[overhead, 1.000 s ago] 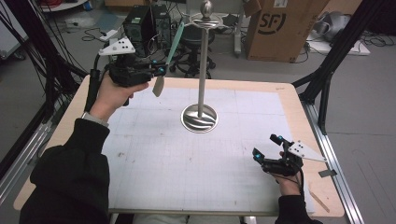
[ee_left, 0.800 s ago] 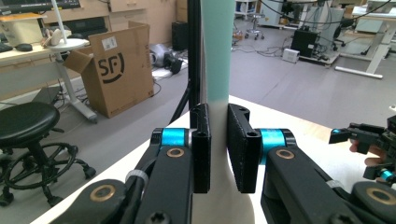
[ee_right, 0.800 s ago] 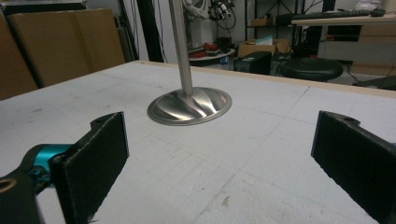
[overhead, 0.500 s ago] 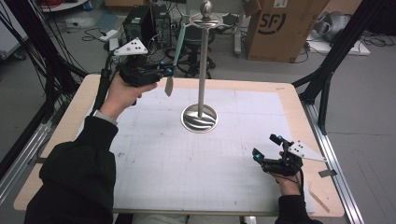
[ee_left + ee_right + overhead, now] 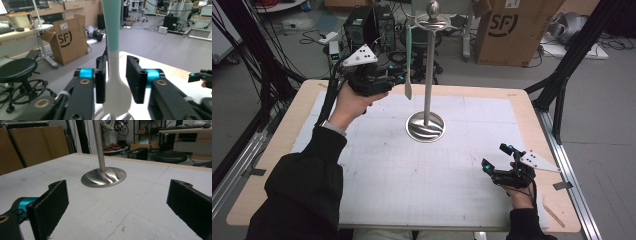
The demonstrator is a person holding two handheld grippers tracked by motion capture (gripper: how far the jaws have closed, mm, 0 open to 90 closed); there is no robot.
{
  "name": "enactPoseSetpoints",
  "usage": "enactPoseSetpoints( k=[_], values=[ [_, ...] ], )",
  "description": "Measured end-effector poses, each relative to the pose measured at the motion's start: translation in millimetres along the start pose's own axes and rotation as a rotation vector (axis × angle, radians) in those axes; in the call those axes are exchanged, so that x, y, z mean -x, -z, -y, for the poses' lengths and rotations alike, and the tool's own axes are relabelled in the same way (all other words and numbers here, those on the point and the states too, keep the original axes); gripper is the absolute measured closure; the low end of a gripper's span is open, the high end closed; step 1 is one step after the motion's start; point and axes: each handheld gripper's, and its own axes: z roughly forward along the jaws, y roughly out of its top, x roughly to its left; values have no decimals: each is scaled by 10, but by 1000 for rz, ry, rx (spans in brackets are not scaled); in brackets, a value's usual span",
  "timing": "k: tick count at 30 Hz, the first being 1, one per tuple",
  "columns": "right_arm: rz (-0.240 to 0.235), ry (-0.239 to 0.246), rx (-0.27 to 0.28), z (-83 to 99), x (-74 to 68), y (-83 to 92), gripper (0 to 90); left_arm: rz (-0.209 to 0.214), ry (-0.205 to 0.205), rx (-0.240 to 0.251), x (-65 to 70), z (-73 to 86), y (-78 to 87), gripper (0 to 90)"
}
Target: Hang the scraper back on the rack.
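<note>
A steel stand [image 5: 429, 65] rises from a round base [image 5: 425, 126] at the middle of the white mat; its base [image 5: 103, 177] also lies ahead in the right gripper view. A spatula [image 5: 408, 60] with a teal handle and a white blade hangs upright from the stand's left arm. My left gripper [image 5: 399, 79] is level with the blade, and its jaws have just been opening. The spatula [image 5: 111, 30] hangs between the pads [image 5: 133, 75] with a gap on one side. My right gripper [image 5: 495, 156] rests open near the front right, nothing between its jaws.
A cardboard box [image 5: 507, 30] stands on the floor behind the table, with a black stool [image 5: 17, 70] and a computer tower [image 5: 362, 25] nearby. Black frame posts [image 5: 562, 75] flank the table. The wooden edge [image 5: 532, 125] borders the mat.
The left gripper has carried the spatula rightward to the stand. The spatula now hangs upright from the stand's arm, and the left jaws have widened. The right hand stayed put.
</note>
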Motion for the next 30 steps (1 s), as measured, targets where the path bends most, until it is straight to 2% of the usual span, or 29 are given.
enactPoseSetpoints(
  k=[3,6,9,10,12,13,16,19,21,22,23,24,30],
  values=[
    [0,-7,2,0,-1,2,28,5,0,10,3,73,81,593],
    [2,0,-1,4,5,-8,28,0,21,33,-32,171,151,534],
    [3,-3,-14,11,-2,-19,28,-2,18,35,-55,278,195,466],
    [1,-4,-16,11,-5,-19,28,1,13,33,-61,321,207,442],
    [4,3,-13,12,3,-22,28,0,31,8,-68,420,220,376],
    [5,-3,-15,12,3,-21,28,-4,34,2,-65,456,225,375],
    [5,5,-14,14,2,-23,28,-22,1,-34,-40,590,237,280],
    [2,2,-20,15,-5,-22,28,21,6,-45,-1,726,240,166],
    [3,5,-18,13,-4,-21,28,24,-9,-47,28,802,255,125],
    [3,4,-17,14,-3,-21,28,13,-6,-44,29,845,261,105],
    [3,5,-16,14,-2,-21,28,-2,14,-43,23,884,273,39],
    [3,2,-20,14,-6,-18,28,-1,30,-31,3,938,301,16],
    [5,1,-23,23,-5,-14,28,-8,53,-32,-10,1214,445,16]
  ],
)
